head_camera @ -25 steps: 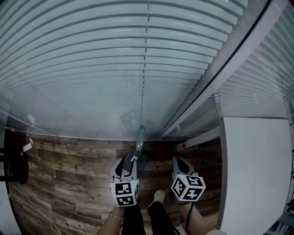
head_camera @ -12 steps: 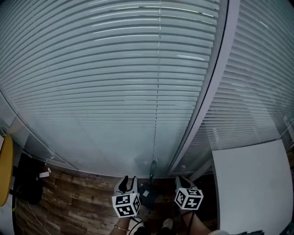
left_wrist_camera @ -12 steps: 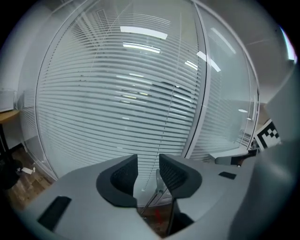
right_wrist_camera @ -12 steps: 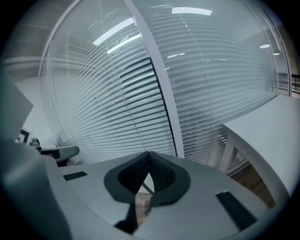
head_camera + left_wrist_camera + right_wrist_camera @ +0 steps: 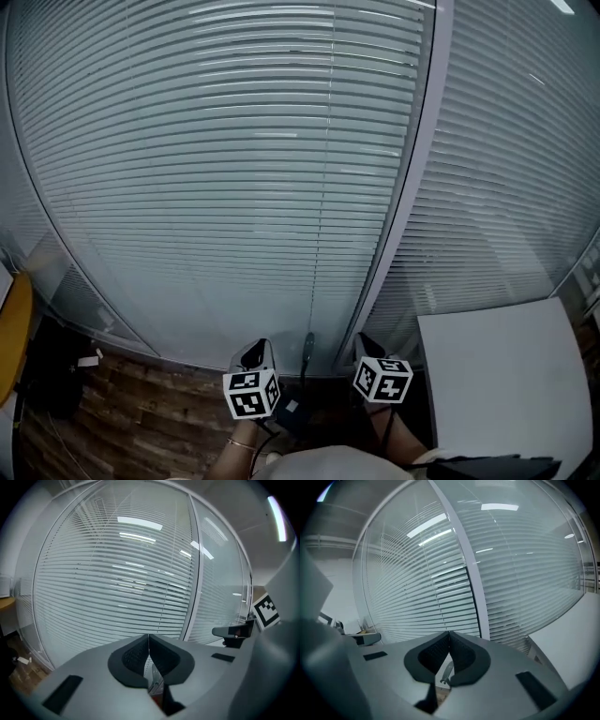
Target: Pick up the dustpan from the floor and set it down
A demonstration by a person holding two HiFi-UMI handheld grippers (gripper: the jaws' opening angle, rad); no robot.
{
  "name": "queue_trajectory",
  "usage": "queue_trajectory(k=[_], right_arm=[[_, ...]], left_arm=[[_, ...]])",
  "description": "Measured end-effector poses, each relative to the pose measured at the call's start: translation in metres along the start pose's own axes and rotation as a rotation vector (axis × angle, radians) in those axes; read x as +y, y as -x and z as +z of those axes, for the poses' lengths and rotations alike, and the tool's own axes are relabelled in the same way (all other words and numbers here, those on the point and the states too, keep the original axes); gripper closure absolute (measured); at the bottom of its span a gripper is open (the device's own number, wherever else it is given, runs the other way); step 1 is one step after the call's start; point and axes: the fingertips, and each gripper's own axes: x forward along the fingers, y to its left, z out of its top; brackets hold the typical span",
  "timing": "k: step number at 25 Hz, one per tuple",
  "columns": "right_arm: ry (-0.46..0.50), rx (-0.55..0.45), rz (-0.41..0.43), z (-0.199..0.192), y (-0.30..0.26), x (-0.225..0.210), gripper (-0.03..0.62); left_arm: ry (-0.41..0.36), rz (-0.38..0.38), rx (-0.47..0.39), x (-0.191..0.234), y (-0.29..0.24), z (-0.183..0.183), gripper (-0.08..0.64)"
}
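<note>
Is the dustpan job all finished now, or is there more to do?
Looks about finished. Done: the dark dustpan with a long grey handle stands on the brown wooden floor by the blind-covered glass wall, nothing gripping it. In hand: nothing; the left gripper has just closed its jaws on nothing, and the right gripper is shut and empty too. Left: probably nothing.

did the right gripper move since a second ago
Yes. The right gripper rose: it was low over the wood floor, and now its tip reaches the base of the window frame.

head: from above, facing blinds (image 5: 234,187) | both gripper views: along jaws, same blinds
</note>
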Motion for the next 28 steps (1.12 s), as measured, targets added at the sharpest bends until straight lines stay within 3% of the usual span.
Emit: queue_trajectory(k=[5,12,28], right_arm=[[0.03,-0.023,-0.007,0.023,0.017,0.006,0.56],[0.083,-0.018,-0.05,0.015,0.028,0.0,0.56],[0.054,-0.026,-0.071,0.012,0.039,-0.013,0.56]], left_arm=[[-0.03,-0.003,-0.006,-0.007,0.005,0.019,0.543],[-0.029,0.014,0.013,-0.004,0.005,0.007,0.543],[-0.082,0.032,-0.005,-0.01,0.013,0.003,0.543]])
